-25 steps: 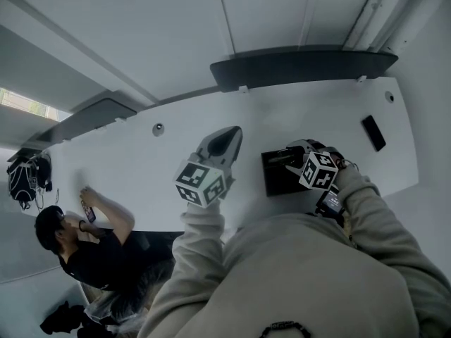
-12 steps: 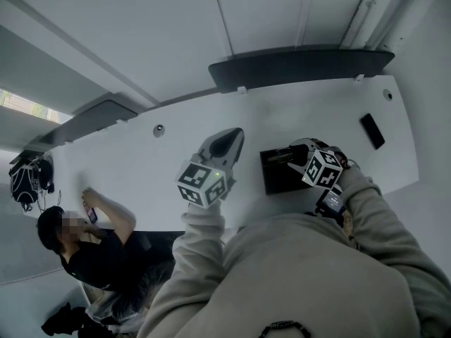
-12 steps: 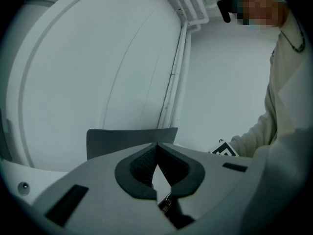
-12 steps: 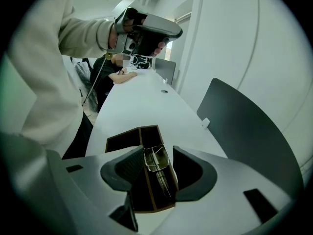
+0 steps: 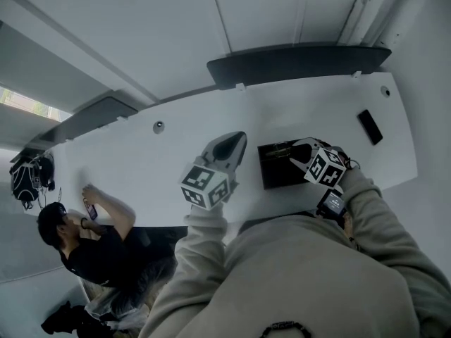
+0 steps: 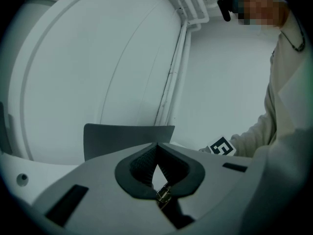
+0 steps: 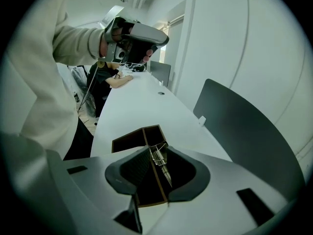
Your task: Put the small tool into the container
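A black open container (image 5: 271, 173) with an inner divider sits on the white table (image 5: 141, 167). My right gripper (image 5: 301, 151) hovers over it. In the right gripper view, a small pointed metal tool (image 7: 160, 161) shows between the jaws of the right gripper (image 7: 157, 151), above the container (image 7: 128, 140) and along its divider. The jaws are closing, and a gap shows between the pads and the tool. My left gripper (image 5: 230, 144) is held up over the table left of the container. Its fingertips (image 6: 157, 146) meet, with nothing seen between them.
A flat black phone-like object (image 5: 370, 126) lies at the table's far right. A dark curved panel (image 5: 296, 62) stands along the far edge. A person in black (image 5: 91, 241) sits at the table's left end. A small round port (image 5: 158, 127) is set in the tabletop.
Both grippers have stayed almost where they were, the right one over the container and the left one raised. Only a slight shift to the right shows.
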A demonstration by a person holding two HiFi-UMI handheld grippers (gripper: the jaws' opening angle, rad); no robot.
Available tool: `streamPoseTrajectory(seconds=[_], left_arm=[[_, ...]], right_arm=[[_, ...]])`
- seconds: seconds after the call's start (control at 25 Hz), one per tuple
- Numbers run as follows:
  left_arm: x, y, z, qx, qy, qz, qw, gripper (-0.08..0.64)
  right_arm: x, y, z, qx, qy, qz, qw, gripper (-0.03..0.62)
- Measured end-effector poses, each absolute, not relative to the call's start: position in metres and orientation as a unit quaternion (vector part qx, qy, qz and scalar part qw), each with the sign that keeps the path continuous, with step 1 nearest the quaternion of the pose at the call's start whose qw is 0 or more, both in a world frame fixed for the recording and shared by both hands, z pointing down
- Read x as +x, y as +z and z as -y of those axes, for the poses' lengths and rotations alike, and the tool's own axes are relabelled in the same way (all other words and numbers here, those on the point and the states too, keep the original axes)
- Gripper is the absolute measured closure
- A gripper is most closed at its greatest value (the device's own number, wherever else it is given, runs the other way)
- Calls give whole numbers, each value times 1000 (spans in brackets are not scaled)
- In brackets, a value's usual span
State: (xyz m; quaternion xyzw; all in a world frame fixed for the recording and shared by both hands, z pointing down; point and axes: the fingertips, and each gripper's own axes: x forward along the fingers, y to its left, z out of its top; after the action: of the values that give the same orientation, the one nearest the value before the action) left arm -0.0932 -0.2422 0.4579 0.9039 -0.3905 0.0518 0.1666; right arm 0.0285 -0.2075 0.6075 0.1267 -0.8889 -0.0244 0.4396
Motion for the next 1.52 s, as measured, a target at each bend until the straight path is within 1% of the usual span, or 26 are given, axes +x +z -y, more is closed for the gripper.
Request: streamPoseTrajectory(seconds=[0.04, 0.08, 0.12, 0.4, 0.6, 0.72, 0.88, 1.04, 1.16, 1.24, 1.32, 1.52], left_arm=[[-92, 459, 239, 904, 53, 390, 168, 565], [-91, 460, 236, 904, 53, 389, 168, 565], [-89, 461, 233, 904, 54, 388, 169, 565], [-79, 460, 214, 906, 57, 384, 168, 565], [-76, 454, 207, 908, 55, 383, 164, 565], [-73, 451, 202, 908, 55, 381, 162, 565], [-70, 446, 200, 910, 54, 380, 155, 565], [-67, 437, 200, 913, 51, 377, 145, 565], [-65, 429, 200, 917, 47, 373, 135, 565], [-64, 425, 199, 918, 46, 371, 131, 565], [-65, 422, 200, 919, 46, 371, 127, 565], [-66, 409, 201, 921, 46, 370, 113, 565]], right_arm=[[30, 606, 206, 131, -21, 889, 437, 488], [32, 604, 205, 135, -18, 890, 434, 558], [33, 602, 202, 137, -12, 892, 430, 571], [42, 601, 183, 146, 10, 895, 421, 572], [45, 589, 186, 174, 34, 902, 394, 572], [44, 571, 191, 201, 74, 913, 348, 572], [37, 531, 200, 227, 125, 933, 249, 572], [44, 476, 216, 273, 146, 938, 153, 572], [51, 428, 223, 293, 141, 942, 88, 572], [56, 405, 224, 297, 125, 944, 69, 572], [59, 393, 225, 301, 112, 945, 65, 572], [65, 376, 225, 300, 121, 946, 24, 572]])
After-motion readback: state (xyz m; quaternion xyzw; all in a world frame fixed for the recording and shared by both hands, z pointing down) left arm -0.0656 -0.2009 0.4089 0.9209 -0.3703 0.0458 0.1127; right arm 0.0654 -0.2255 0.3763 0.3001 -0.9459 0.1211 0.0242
